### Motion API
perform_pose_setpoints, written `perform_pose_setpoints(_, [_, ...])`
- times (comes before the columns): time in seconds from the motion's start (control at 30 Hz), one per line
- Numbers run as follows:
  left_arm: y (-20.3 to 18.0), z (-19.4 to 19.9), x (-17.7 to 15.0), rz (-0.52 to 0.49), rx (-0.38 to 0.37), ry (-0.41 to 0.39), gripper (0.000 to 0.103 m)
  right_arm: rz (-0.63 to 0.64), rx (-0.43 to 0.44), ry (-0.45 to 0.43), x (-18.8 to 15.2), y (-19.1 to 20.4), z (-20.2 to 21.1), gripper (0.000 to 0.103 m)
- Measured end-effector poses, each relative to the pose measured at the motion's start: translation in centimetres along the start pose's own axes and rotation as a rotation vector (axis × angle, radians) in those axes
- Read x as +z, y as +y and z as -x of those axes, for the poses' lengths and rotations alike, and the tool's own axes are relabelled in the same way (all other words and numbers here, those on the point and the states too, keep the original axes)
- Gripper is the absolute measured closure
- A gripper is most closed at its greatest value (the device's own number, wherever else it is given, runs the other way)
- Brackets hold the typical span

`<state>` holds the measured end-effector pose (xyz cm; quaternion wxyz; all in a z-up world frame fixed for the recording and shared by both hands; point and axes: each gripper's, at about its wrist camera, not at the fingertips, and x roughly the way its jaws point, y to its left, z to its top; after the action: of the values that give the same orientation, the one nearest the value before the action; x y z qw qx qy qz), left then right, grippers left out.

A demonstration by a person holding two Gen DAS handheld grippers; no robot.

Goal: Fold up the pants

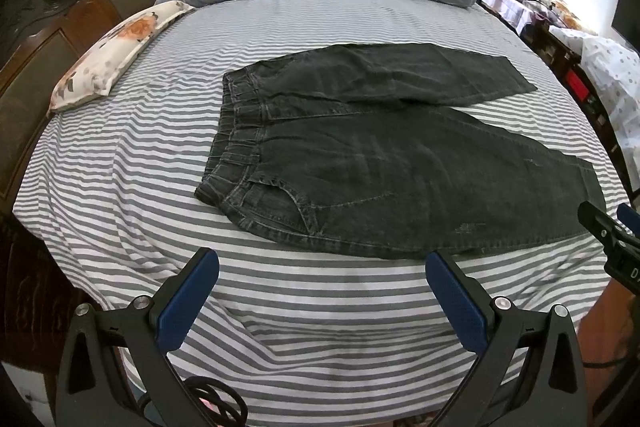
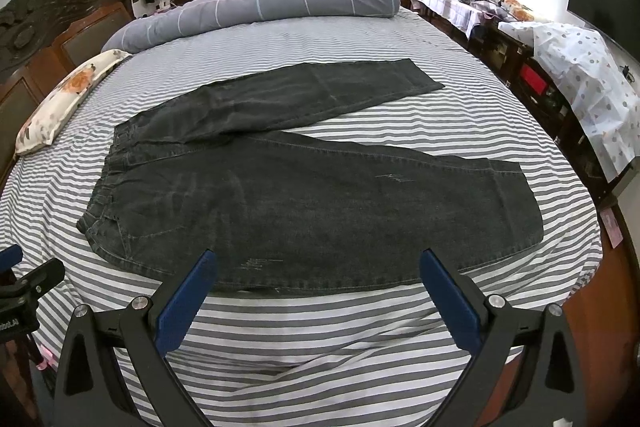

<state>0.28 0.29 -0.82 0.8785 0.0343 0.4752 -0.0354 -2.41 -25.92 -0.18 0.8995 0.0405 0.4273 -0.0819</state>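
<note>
The dark pants (image 1: 384, 163) lay flat in the middle of the striped bed (image 1: 120, 163), legs spread apart, waistband toward the headboard (image 1: 60, 7). Both tongs, left (image 1: 322, 287) and right (image 2: 318, 285), hovered over the near edge, spread wide and holding nothing.
</note>
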Motion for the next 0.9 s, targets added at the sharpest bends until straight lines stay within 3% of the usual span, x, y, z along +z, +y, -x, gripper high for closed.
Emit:
perform_pose_setpoints(0.7, [-0.1,-1.2,0.5,0.0,-0.018,0.01,0.0,0.006,0.016,0.003,-0.1,0.1,-1.1,0.003])
perform_pose_setpoints(0.9, [0.4,-2.6,1.0,-0.001,-0.011,0.008,0.0,0.005,0.025,-0.033,0.5,0.4,-1.3,0.003])
